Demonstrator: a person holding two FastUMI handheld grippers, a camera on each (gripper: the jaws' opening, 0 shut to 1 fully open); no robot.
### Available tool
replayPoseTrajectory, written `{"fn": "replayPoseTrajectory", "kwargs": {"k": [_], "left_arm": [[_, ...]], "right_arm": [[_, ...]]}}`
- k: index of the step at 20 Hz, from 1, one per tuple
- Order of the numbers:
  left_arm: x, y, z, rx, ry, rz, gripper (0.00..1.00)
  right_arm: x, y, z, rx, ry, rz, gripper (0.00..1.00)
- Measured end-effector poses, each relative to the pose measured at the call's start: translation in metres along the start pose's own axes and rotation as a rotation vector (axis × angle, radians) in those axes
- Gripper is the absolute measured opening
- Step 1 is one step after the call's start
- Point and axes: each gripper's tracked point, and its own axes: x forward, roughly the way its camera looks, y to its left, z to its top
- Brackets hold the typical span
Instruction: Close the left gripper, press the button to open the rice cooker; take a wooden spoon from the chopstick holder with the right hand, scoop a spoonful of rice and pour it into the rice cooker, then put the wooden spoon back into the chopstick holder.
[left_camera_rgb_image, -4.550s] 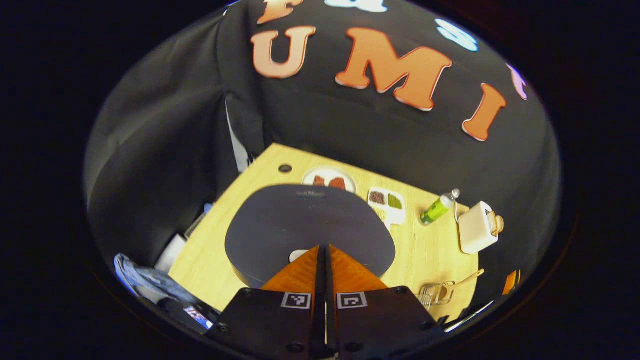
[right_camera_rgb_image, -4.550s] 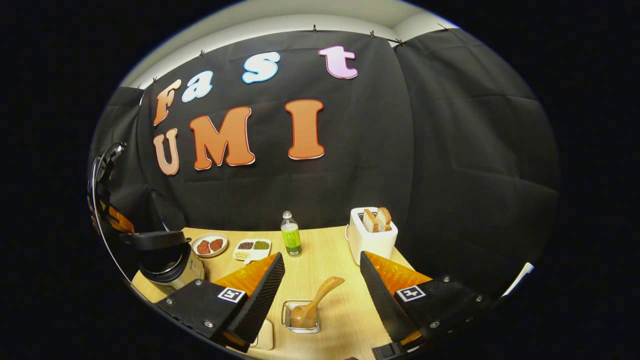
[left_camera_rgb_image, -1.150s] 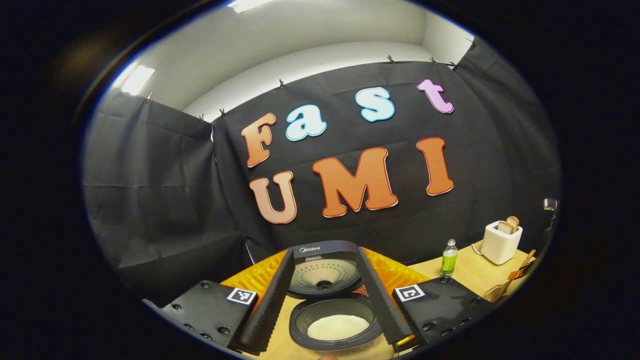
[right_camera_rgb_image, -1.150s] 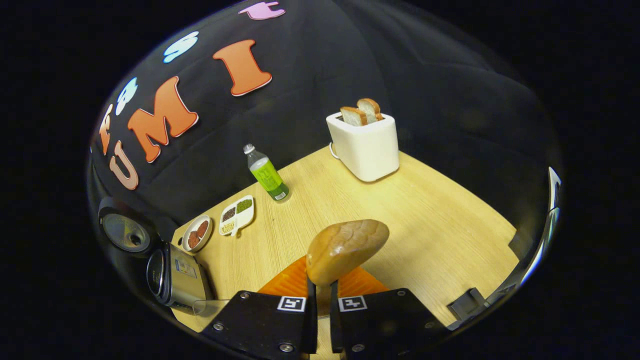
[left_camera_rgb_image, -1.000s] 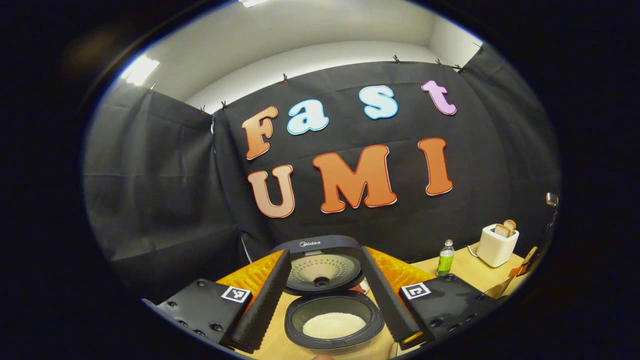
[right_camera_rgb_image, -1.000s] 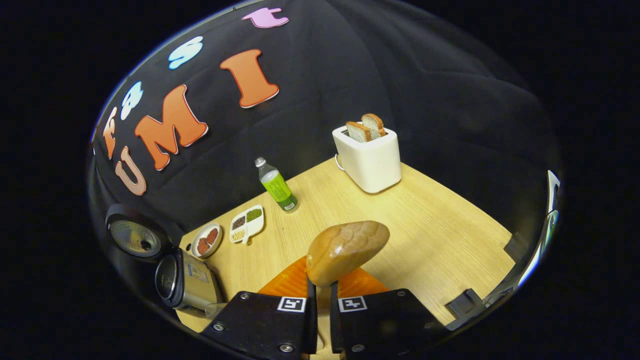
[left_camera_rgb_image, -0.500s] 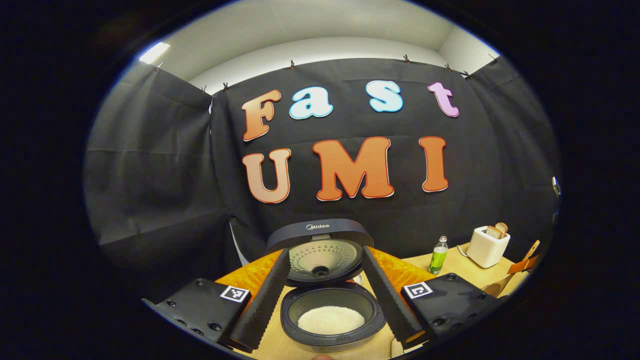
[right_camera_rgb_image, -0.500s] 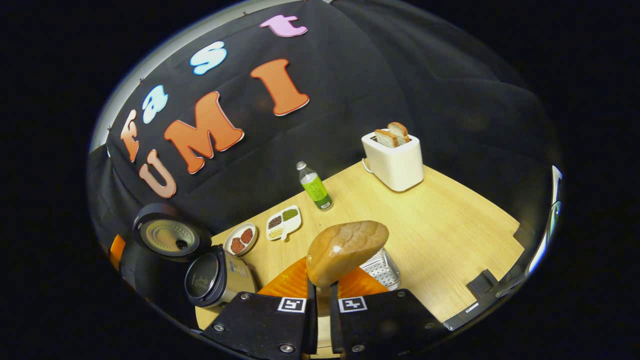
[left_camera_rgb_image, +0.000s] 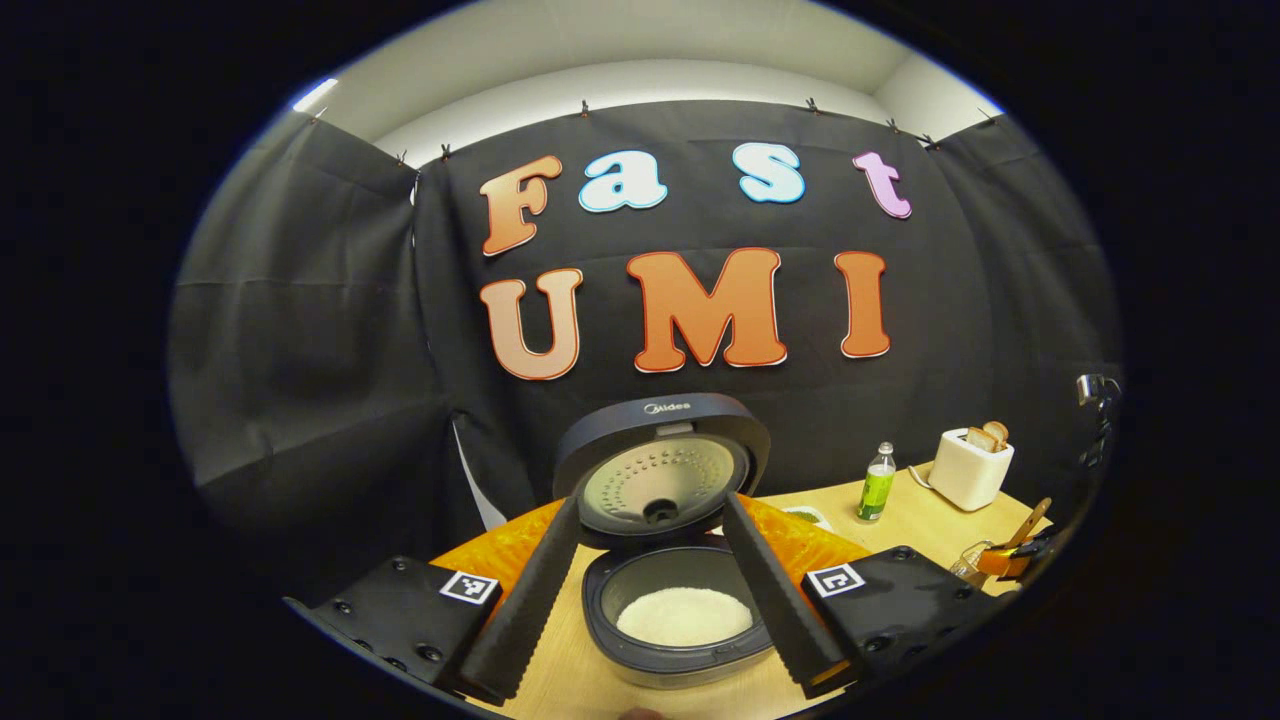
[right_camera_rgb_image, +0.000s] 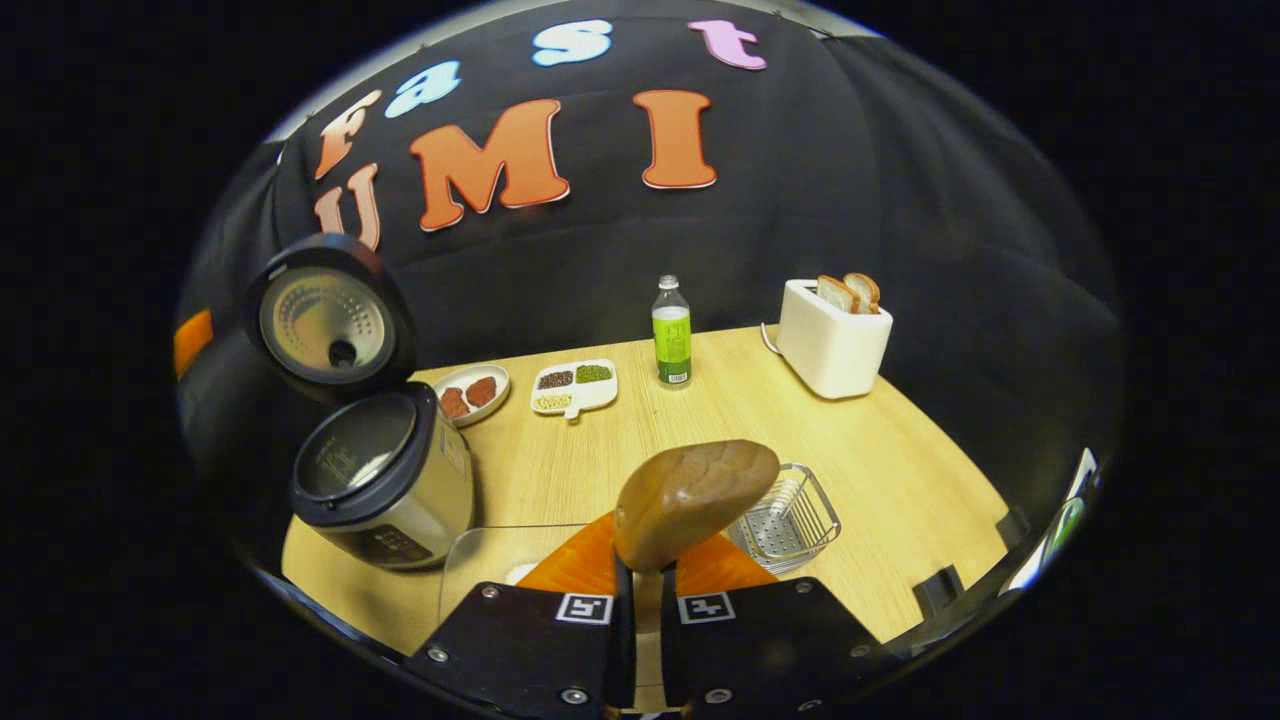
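While the right claw (right_camera_rgb_image: 640, 585) is clenched on the wooden spoon (right_camera_rgb_image: 694, 500), whose bowl sticks up and forward past its fingertips, the rice cooker (right_camera_rgb_image: 383, 480) stands lid-up on the bench (right_camera_rgb_image: 900, 480), ahead and to that claw's left. A clear container lies just below the spoon, between claw and cooker; the chopstick holder (right_camera_rgb_image: 788, 520) sits right of the cooker. The left claw (left_camera_rgb_image: 650, 600) hangs released, framing the cooker's open pot.

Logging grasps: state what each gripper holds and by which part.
The right gripper is shut on the wooden spoon, gripping its handle just below the bowl. The left gripper is open, holding nothing.
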Motion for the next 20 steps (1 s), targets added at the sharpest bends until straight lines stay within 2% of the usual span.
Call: {"fn": "replayPoseTrajectory", "kwargs": {"k": [1,2,4,5,6,8,9,10,12,13,15,16,17,18,20], "left_arm": [[-0.002,0.004,0.0,0.001,0.004,-0.001,0.88],[-0.004,0.006,-0.002,0.004,0.005,-0.003,1.0],[-0.007,0.013,-0.004,0.022,0.001,-0.004,1.0],[-0.006,0.013,-0.005,0.027,0.004,-0.005,0.96],[-0.006,0.016,-0.009,0.026,0.011,-0.004,0.88],[-0.007,0.018,-0.01,0.018,0.016,-0.007,0.88],[-0.006,0.018,-0.008,0.018,0.013,-0.011,0.96],[-0.006,0.017,-0.007,0.022,0.008,-0.013,0.96],[-0.005,0.017,-0.006,0.032,0.002,-0.019,1.0],[-0.004,0.016,-0.008,0.034,0.007,-0.023,0.96],[-0.001,0.011,-0.014,0.035,0.021,-0.038,0.96],[-0.001,0.009,-0.015,0.038,0.025,-0.045,0.96],[0.0,0.007,-0.015,0.042,0.024,-0.052,0.92],[0.001,0.005,-0.014,0.045,0.021,-0.057,0.96],[0.003,0.003,-0.013,0.047,0.018,-0.064,0.96]], "right_arm": [[0.003,0.0,-0.003,-0.031,-0.006,-0.025,0.1],[0.005,0.0,-0.005,-0.06,-0.009,-0.048,0.1],[0.007,-0.001,-0.008,-0.115,-0.036,-0.09,0.1],[0.01,0.001,-0.009,-0.143,-0.054,-0.096,0.1],[0.012,0.004,-0.014,-0.174,-0.055,-0.107,0.08],[0.015,0.008,-0.025,-0.227,-0.053,-0.117,0.07],[0.019,0.011,-0.03,-0.246,-0.05,-0.118,0.07],[0.021,0.011,-0.042,-0.258,-0.023,-0.121,0.07],[0.026,0.014,-0.052,-0.26,-0.019,-0.109,0.07],[0.027,0.017,-0.053,-0.258,-0.028,-0.1,0.07],[0.025,0.022,-0.054,-0.247,-0.041,-0.094,0.07],[0.026,0.023,-0.057,-0.224,-0.034,-0.093,0.07],[0.026,0.025,-0.059,-0.196,-0.036,-0.092,0.06],[0.025,0.028,-0.06,-0.174,-0.029,-0.086,0.07],[0.024,0.04,-0.062,-0.105,-0.011,-0.041,0.06]]}}
